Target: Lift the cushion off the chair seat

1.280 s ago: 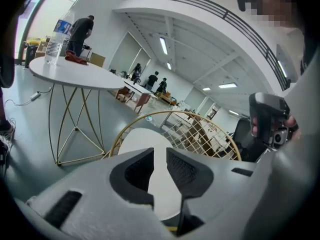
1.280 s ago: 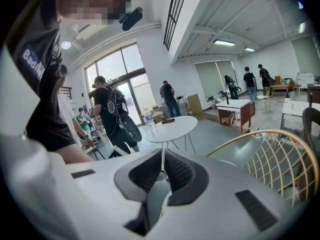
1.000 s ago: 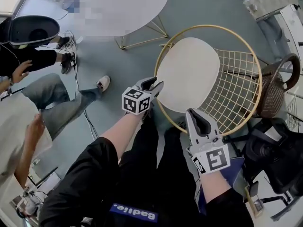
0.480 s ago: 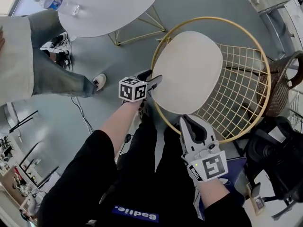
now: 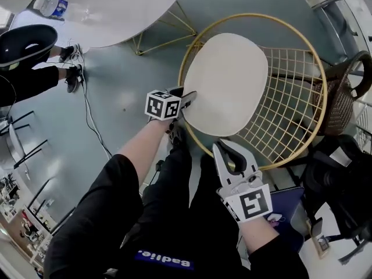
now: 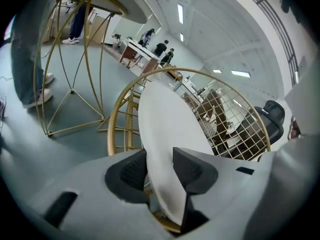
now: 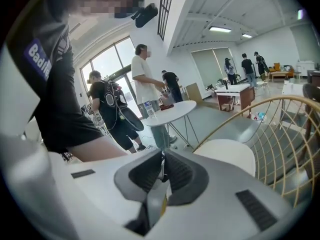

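The white oval cushion [image 5: 226, 81] lies flat on the seat of a gold wire chair [image 5: 290, 106], towards the left part of the seat, with the mesh bare to its right. The left gripper [image 5: 187, 99] is at the cushion's near-left edge. In the left gripper view that edge [image 6: 165, 129] runs between the jaws, which have just been closing and now grasp it, one pad on each face. The cushion is not lifted clear of the seat.

The right gripper [image 5: 225, 151] sits over the chair's near rim, just beside the cushion's near edge. Its own view shows the jaws clenched together on nothing, with the cushion [image 7: 227, 154] beyond them to the right.

Far left of the chair stands a round white desk [image 5: 128, 10] on gold legs, with a water bottle [image 5: 49, 6] on it. A dark cable [image 5: 87, 115] trails over the grey floor [image 5: 133, 80] to the left. A brown wicker seat [image 5: 343, 97] stands just right of the chair.
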The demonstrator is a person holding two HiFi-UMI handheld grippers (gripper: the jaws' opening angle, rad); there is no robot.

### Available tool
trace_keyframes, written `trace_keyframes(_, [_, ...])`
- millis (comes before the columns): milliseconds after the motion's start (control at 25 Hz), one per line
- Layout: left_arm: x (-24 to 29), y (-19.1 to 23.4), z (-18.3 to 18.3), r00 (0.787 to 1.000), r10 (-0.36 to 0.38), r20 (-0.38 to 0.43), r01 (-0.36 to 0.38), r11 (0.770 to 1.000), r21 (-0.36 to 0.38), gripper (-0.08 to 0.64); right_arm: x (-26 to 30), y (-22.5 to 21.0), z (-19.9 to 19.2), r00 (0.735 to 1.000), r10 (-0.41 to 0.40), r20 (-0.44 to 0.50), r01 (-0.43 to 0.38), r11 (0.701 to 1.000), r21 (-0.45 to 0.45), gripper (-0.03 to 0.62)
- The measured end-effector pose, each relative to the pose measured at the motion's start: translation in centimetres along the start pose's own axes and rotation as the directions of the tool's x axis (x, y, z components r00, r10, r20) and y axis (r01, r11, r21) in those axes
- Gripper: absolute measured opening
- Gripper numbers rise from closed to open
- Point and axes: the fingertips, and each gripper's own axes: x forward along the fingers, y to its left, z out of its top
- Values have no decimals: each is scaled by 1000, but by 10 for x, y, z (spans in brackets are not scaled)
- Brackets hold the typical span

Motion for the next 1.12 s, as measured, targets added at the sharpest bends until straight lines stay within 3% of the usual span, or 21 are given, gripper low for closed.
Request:
trace_keyframes(320, [-33,-45,18,1000,8,14,-9,999,53,88,-37,11,27,999,-26,38,26,1000,8,35])
trace_keyframes(880, [-80,-143,55,999,-22,35,18,996,91,54,-117,15,79,986,-133,104,136,990,-22,35])
trace_keyframes(1120, [-111,-172,76,996,-28,79,19,994,109,51,-137,16,96,978,-152,142,159,987,-36,35])
